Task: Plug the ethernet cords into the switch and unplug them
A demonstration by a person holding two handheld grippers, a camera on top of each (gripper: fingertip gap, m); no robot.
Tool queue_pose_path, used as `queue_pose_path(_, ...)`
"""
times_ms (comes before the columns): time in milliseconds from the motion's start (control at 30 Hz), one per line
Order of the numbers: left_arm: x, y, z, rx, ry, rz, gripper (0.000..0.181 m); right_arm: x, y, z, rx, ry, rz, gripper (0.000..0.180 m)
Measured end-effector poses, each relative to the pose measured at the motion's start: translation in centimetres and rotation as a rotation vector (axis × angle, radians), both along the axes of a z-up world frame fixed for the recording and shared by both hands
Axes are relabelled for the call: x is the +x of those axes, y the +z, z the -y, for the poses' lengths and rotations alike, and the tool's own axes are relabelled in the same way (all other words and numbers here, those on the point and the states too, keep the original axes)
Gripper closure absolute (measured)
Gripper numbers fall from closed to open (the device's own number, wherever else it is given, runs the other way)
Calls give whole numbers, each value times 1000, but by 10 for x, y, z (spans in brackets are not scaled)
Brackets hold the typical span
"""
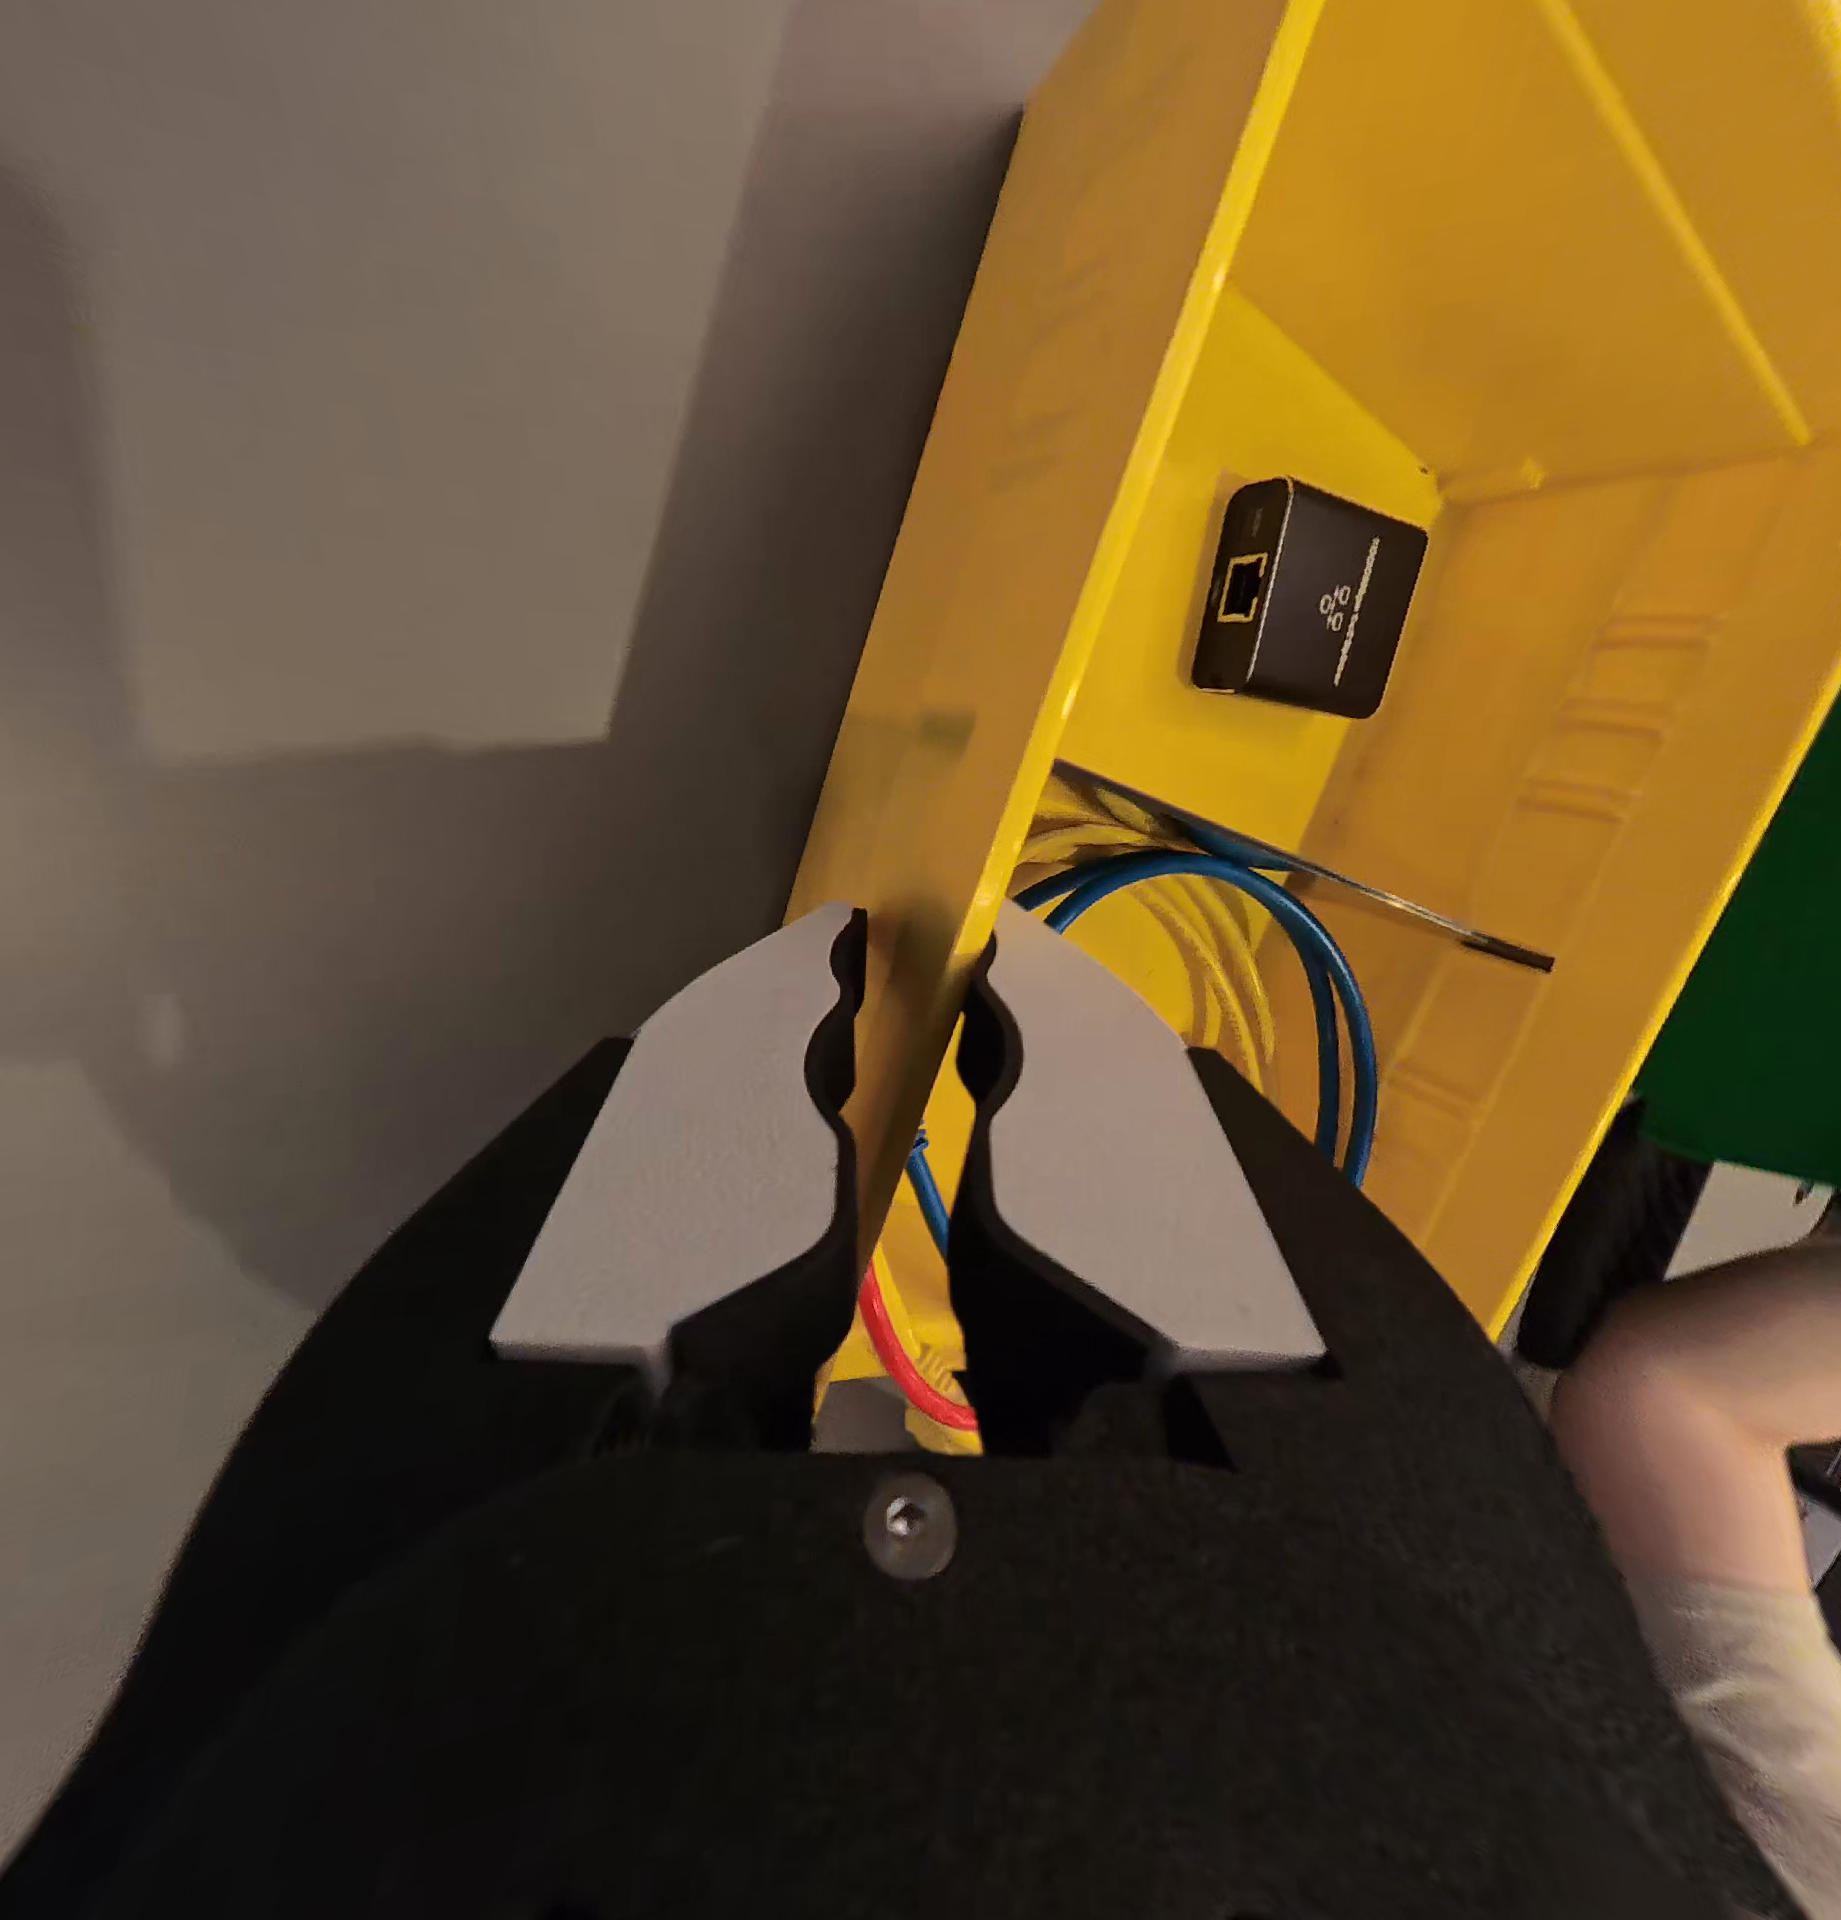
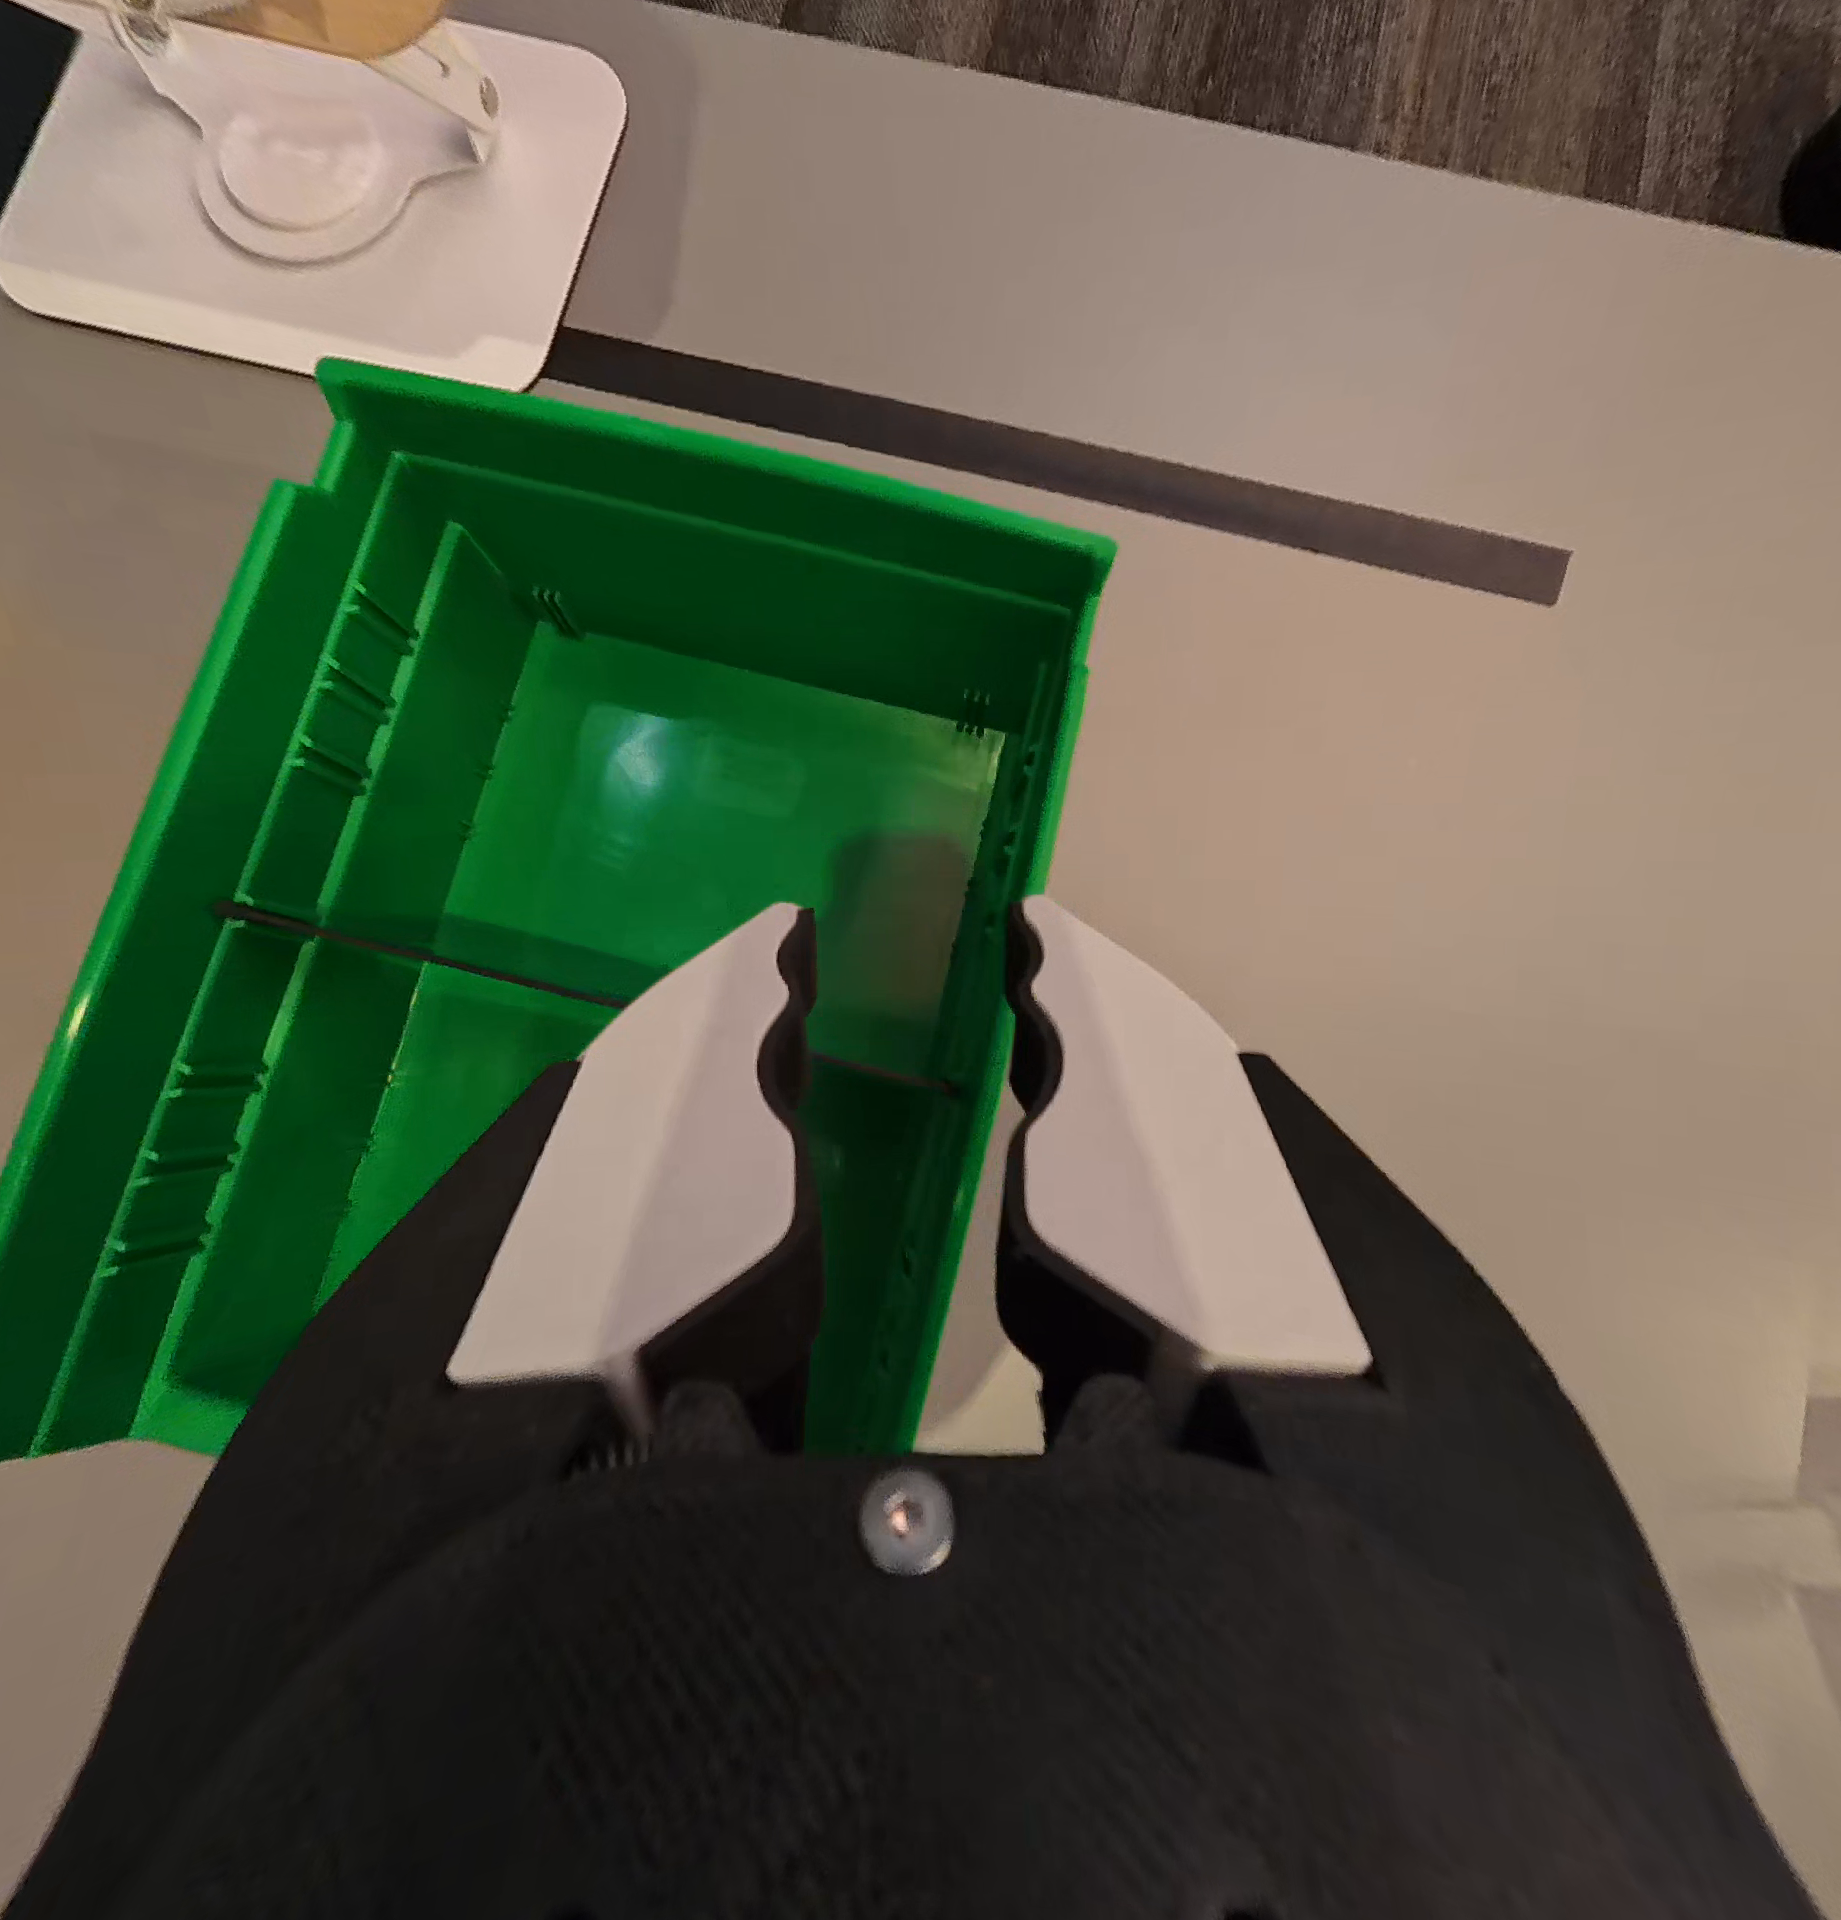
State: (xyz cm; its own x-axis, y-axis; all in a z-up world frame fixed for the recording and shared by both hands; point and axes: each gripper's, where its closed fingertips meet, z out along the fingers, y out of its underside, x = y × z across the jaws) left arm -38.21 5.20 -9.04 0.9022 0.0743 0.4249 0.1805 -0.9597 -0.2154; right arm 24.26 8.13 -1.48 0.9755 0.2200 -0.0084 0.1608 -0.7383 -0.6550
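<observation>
Grey matte tabletop is carrying two plastic bins. Small black box-shaped switch with one visible port is sitting inside the glossy yellow plastic bin, beyond a thin divider; coiled blue, yellow and red ethernet cords are lying in the nearer compartment. Switch probably light and rigid — likely sliding when pushed, so bracing its sides; cords floppy, best pinched at the stiff plug. Left gripper is pinching the yellow bin's thin wall, jaws nearly closed on it. Right gripper is hovering parted, holding nothing, straddling the empty ribbed green plastic bin's wall. White lamp base is sitting beyond.
</observation>
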Motion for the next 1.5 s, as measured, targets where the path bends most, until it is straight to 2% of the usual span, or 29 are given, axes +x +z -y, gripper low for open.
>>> queue_pose_path(33,-8,0,1,2,38,-2,166,3,-1,2,-5,-3,-4,143)
queue_pose_path(200,-29,0,16,-31,158,-26,167,16,6,12,23,-35,-59,143)
queue_pose_path(367,-6,-2,31,-104,41,-94,171,21,9,20,21,-49,-105,143)
queue_pose_path(533,14,-2,21,-83,-27,-86,171,34,-10,25,-46,-59,-81,142)
queue_pose_path(700,15,-2,19,-77,-18,-54,169,44,-38,36,-168,-71,-53,128)
queue_pose_path(767,16,-2,19,-77,-26,-52,169,47,-46,36,-197,-78,-11,129)
queue_pose_path(967,16,-2,20,-78,-41,-63,169,30,-62,37,-299,-38,-43,129)
queue_pose_path(1033,16,-2,19,-78,-43,-60,169,24,-76,45,-397,-33,-51,135)
queue_pose_path(1100,16,-2,19,-77,-46,-56,169,17,-87,50,-480,-35,-88,170)
queue_pose_path(1133,16,-2,19,-77,-46,-53,169,14,-89,47,-494,-69,-131,174)
queue_pose_path(1200,16,-2,19,-76,-49,-51,168,15,-88,42,-500,-169,-230,172)
queue_pose_path(1267,16,-2,19,-75,-53,-49,168,15,-88,43,-499,-190,-287,170)
queue_pose_path(1500,16,-2,19,-74,-59,-30,167,36,-87,52,-483,-259,-340,169)
